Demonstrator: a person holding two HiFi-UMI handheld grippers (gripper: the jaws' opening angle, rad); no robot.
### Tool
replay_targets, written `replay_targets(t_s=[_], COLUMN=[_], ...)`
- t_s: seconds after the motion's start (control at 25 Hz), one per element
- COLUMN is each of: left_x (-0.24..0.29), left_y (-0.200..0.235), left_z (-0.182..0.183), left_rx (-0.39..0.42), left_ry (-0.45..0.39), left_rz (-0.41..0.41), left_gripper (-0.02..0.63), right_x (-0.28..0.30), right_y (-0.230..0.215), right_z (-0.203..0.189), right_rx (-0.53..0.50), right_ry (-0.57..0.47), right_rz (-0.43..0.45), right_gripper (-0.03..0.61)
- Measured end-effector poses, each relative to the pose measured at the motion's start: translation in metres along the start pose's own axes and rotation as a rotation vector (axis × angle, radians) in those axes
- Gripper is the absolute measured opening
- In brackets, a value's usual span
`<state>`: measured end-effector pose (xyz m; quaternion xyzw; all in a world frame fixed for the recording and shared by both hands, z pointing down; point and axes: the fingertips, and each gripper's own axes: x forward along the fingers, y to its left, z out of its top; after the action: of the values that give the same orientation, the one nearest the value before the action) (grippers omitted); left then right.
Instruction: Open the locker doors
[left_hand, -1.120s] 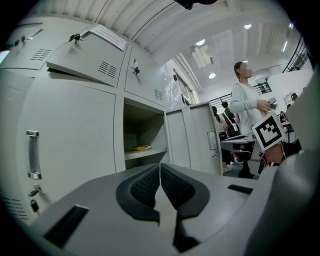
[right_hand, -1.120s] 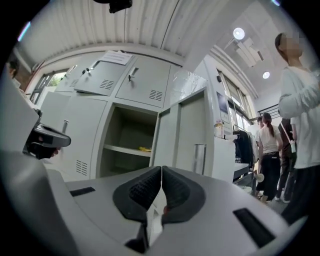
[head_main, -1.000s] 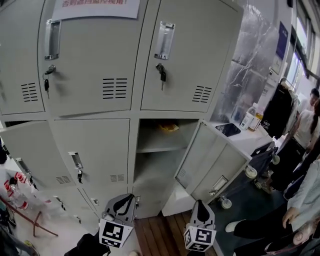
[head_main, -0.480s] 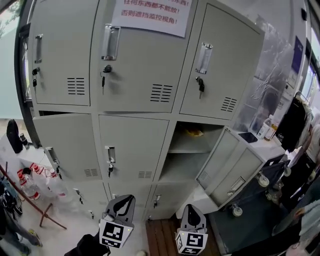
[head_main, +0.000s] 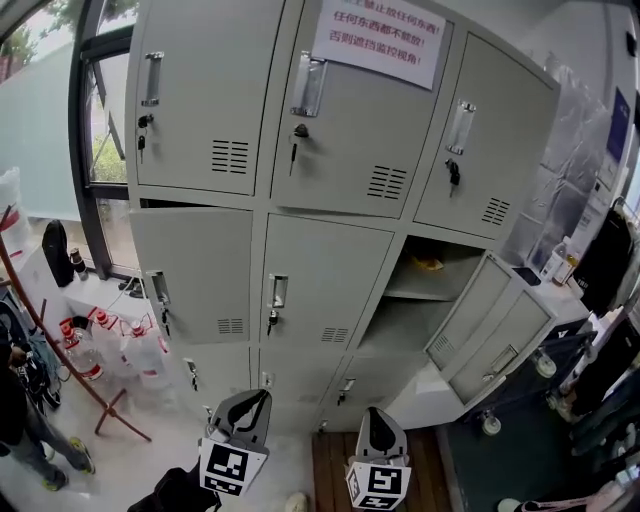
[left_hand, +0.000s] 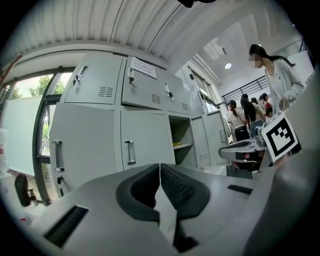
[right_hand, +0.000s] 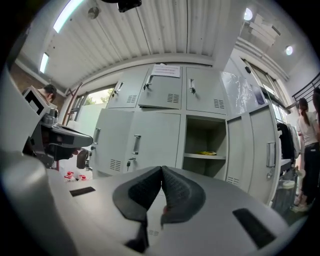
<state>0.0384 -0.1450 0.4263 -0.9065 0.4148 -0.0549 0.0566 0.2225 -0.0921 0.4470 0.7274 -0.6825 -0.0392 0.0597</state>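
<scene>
A grey locker bank (head_main: 330, 180) fills the head view. Its three top doors are shut, with keys hanging in the locks. In the middle row the left door (head_main: 190, 265) stands slightly ajar, the middle door (head_main: 325, 285) is shut, and the right door (head_main: 500, 330) is swung wide open, showing a shelf with a yellow thing (head_main: 430, 263). My left gripper (head_main: 255, 398) and right gripper (head_main: 376, 415) hang low in front of the lockers, apart from every door, both shut on nothing. The left gripper (left_hand: 160, 167) points at the middle door's handle (left_hand: 130, 152). The right gripper (right_hand: 161, 170) faces the open compartment (right_hand: 205, 145).
A white notice (head_main: 385, 35) is stuck on the top doors. Water bottles (head_main: 90, 345) and a red stand (head_main: 60, 350) sit on the floor at left, below a window. A white counter (head_main: 555, 290) with bottles and a wheeled cart (head_main: 490, 425) stand at right. People (left_hand: 272, 75) are nearby.
The head view has swung left, so the lockers slid right and the window and left column came into sight. Both grippers stay low and shut; the right one sits slightly further left.
</scene>
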Motion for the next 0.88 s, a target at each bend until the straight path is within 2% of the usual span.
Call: replay_targets(t_s=[0.4, 0.88], left_x=[-0.062, -0.064], left_y=[0.017, 0.026], left_z=[-0.016, -0.007], left_rx=[-0.006, -0.025], left_ry=[0.013, -0.012], left_rz=[0.034, 0.045], left_gripper=[0.025, 0.025], right_x=[-0.031, -0.028], right_y=[0.064, 0.072], right_z=[-0.007, 0.004], right_rx=[-0.005, -0.016], right_ry=[0.011, -0.01], right_rz=[0.068, 0.083], right_gripper=[0.016, 0.016])
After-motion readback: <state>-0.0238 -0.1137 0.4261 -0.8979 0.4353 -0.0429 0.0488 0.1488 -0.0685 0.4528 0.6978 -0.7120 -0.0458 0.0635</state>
